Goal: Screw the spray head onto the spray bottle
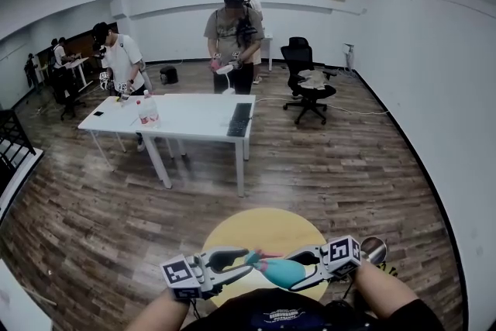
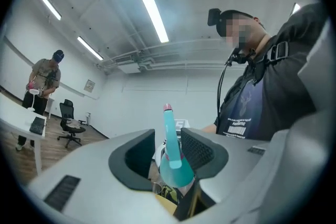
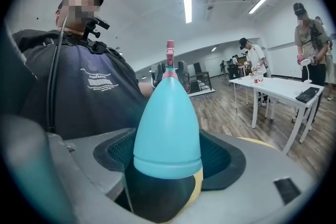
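A teal spray bottle (image 1: 280,270) hangs level between my two grippers, above a round yellow table (image 1: 263,230). My right gripper (image 1: 298,269) is shut on its body; in the right gripper view the cone-shaped bottle (image 3: 168,128) fills the jaws of the right gripper (image 3: 168,160), both pads against it, pink neck pointing away. The teal spray head (image 1: 254,257) with its pink tip sits on that neck, inside my left gripper (image 1: 242,263). In the left gripper view the spray head (image 2: 169,139) stands between the jaws of the left gripper (image 2: 170,152): it touches one pad, and a narrow gap shows at the other.
A white table (image 1: 194,116) with a keyboard (image 1: 239,119) and small bottles stands a few steps ahead, with people working around it. A black office chair (image 1: 308,85) is at the back right. A small shiny round thing (image 1: 373,248) lies beside my right gripper. The floor is wood.
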### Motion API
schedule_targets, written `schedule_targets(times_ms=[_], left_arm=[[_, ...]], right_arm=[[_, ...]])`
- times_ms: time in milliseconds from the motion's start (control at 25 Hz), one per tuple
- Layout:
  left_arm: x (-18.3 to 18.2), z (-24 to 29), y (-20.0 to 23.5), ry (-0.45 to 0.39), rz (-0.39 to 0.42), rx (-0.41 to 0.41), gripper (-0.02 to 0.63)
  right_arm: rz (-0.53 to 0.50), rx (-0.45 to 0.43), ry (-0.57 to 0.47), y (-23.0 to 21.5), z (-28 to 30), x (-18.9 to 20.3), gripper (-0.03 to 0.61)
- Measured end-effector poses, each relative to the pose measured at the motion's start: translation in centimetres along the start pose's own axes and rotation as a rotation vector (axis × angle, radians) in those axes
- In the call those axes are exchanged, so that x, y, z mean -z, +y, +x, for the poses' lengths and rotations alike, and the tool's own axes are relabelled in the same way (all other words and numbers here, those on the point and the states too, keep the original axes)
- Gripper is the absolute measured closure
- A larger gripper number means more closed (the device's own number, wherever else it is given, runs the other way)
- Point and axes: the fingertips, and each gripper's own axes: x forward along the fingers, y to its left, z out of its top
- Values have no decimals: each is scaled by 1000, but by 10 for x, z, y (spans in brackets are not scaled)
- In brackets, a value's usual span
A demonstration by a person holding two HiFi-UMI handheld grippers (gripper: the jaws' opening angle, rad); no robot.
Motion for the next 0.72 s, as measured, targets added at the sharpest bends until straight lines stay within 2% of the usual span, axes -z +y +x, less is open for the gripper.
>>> schedule_targets(times_ms=[120, 200, 360, 440, 520, 640, 720], left_arm=[[-6, -17, 12, -71, -57, -69, 428], [-6, -21, 12, -62, -86, -68, 428], [20, 8, -2, 179, -19, 13, 385], [27, 23, -7, 227, 45, 67, 383], [17, 31, -12, 181, 58, 103, 470], [-2, 25, -11, 68, -44, 96, 480], [-11, 11, 0, -4, -132, 49, 488]], right_arm=[[27, 32, -36, -4, -10, 3, 201], [44, 65, -26, -7, -13, 7, 201], [-30, 34, 40, 3, 1, 2, 201], [-59, 30, 76, 3, 7, -1, 201], [-56, 27, 76, 1, 8, -3, 200], [-35, 50, -30, 2, -3, -17, 195], [-12, 138, -148, -8, -21, -28, 184]])
